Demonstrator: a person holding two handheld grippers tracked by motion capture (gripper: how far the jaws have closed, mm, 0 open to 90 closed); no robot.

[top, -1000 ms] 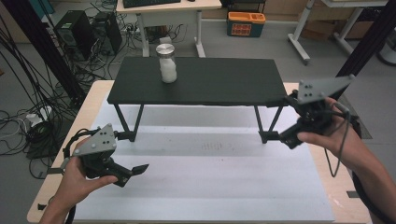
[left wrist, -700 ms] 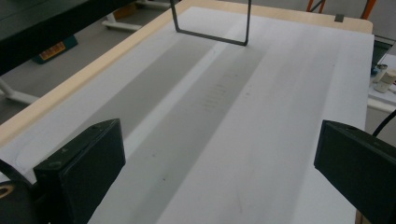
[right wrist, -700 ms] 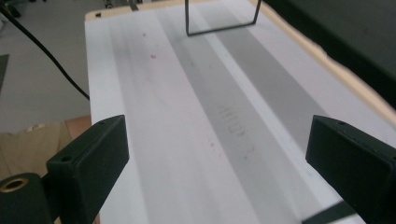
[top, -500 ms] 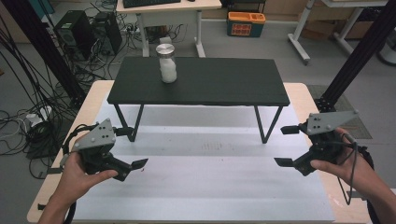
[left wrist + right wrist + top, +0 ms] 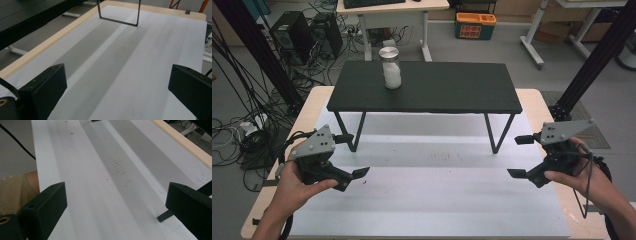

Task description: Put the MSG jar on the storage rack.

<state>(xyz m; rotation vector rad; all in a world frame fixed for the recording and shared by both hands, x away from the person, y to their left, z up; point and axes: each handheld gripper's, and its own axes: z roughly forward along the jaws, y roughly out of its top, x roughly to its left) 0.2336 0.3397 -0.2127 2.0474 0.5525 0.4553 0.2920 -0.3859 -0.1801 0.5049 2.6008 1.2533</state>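
Observation:
A glass jar (image 5: 391,70) with a metal lid and white contents stands upright on the left part of a low black shelf (image 5: 447,92). My left gripper (image 5: 354,154) hovers over the white table top (image 5: 437,200) at the front left. It is open and holds nothing, its jaws wide apart in the left gripper view (image 5: 117,95). At the front right, my right gripper (image 5: 515,156) is also open and holds nothing, with only white table between its jaws in the right gripper view (image 5: 115,212). Both grippers are well in front of the shelf and far from the jar.
The shelf stands on thin black legs (image 5: 499,134) (image 5: 117,21) over the back half of the table. A wooden rim (image 5: 544,115) borders the white sheet. Cables and computer towers (image 5: 292,35) lie on the floor to the left, and black frame posts (image 5: 597,60) rise at the right.
My right gripper has drawn back from the shelf's right end to the front right of the table. The left gripper has hardly shifted. The jar has not moved.

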